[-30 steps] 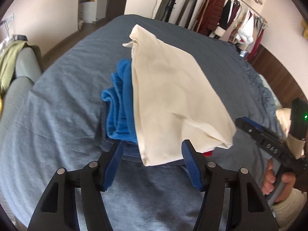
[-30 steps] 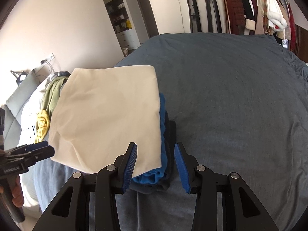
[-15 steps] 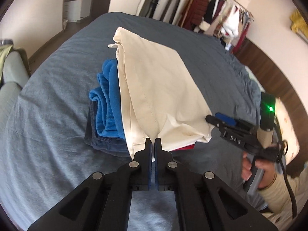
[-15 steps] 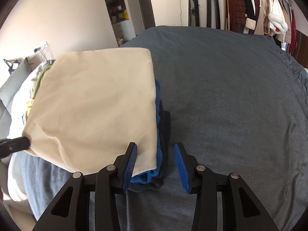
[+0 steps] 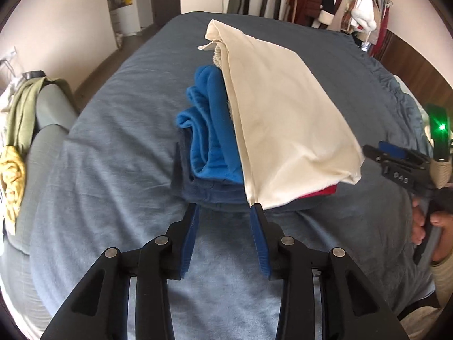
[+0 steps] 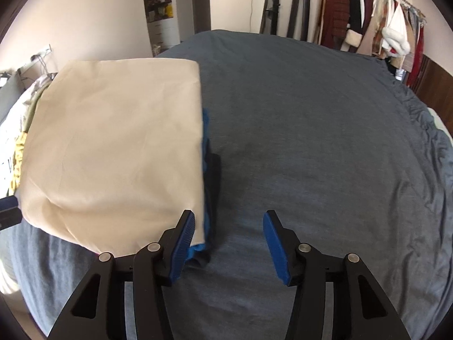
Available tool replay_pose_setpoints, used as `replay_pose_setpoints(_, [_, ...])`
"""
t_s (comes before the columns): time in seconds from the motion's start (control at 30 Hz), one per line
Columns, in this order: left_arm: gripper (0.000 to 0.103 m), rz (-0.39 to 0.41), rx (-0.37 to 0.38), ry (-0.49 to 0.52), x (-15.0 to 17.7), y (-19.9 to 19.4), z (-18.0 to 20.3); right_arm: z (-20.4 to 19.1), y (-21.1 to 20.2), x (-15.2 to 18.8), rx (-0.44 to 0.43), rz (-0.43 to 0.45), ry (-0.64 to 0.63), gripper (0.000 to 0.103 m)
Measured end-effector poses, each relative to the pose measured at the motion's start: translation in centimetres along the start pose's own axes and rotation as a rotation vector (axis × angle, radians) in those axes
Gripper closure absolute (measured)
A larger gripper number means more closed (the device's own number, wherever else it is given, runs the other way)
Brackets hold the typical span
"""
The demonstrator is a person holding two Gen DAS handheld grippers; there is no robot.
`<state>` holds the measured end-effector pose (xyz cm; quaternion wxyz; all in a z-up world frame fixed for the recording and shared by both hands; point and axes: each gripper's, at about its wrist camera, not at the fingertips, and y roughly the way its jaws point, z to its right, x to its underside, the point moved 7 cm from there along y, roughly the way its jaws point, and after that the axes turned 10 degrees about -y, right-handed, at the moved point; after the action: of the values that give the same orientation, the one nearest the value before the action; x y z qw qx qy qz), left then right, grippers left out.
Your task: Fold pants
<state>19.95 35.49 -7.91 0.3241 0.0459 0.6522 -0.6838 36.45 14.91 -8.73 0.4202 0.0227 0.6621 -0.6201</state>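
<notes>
Folded cream pants [image 5: 280,119] lie on top of a stack of folded clothes on the bed; they also show in the right wrist view [image 6: 113,150]. Under them are a blue garment [image 5: 209,130], a dark navy one [image 5: 203,192] and a red one [image 5: 322,192]. My left gripper [image 5: 225,212] is open and empty, its right pad just at the cream pants' near corner. My right gripper [image 6: 229,226] is open and empty, beside the stack's right edge, its left pad next to the cream edge. It also shows in the left wrist view [image 5: 382,153].
The grey-blue bed cover [image 6: 311,127] spreads wide to the right of the stack. A grey sofa [image 5: 48,119] with green and yellow clothes stands at the left. A clothes rack [image 6: 373,19] with hanging coats stands by the far wall.
My left gripper was shut at the cream pants' near corner half a second ago and has opened and let go. My right gripper has opened wider.
</notes>
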Motion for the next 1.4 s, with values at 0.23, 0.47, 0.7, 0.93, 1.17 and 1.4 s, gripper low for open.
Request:
replay_pose_setpoints(0.23, [0.051, 0.120, -0.030, -0.025, 1.3, -3.9, 2.4, 0.2, -4.5, 1.0, 0.005, 0.098, -0.035, 0.051])
replay_pose_setpoints(0.47, [0.027, 0.315, -0.043, 0.019, 2.2, -8.7, 8.1, 2.4, -10.9, 2.0, -0.056, 0.248, 0.006, 0.025])
replay_pose_setpoints(0.7, [0.008, 0.454, -0.005, -0.036, 3.2, -10.4, 13.8, 6.5, -15.3, 4.5, -0.003, 0.306, 0.024, 0.013])
replay_pose_setpoints(0.93, [0.002, 0.516, 0.021, -0.025, 6.7, -8.2, 18.1, 9.6, -16.1, 8.3, 0.060, 0.358, -0.012, 0.011])
replay_pose_setpoints(1.17, [0.002, 0.563, 0.034, -0.008, 11.2, -6.6, 20.2, 11.3, -15.1, 13.0, 0.069, 0.422, 0.010, 0.011])
replay_pose_setpoints(1.4, [0.002, 0.584, 0.034, 0.021, 15.4, -8.5, 22.0, 11.5, -17.1, 17.8, 0.068, 0.494, 0.033, 0.011])
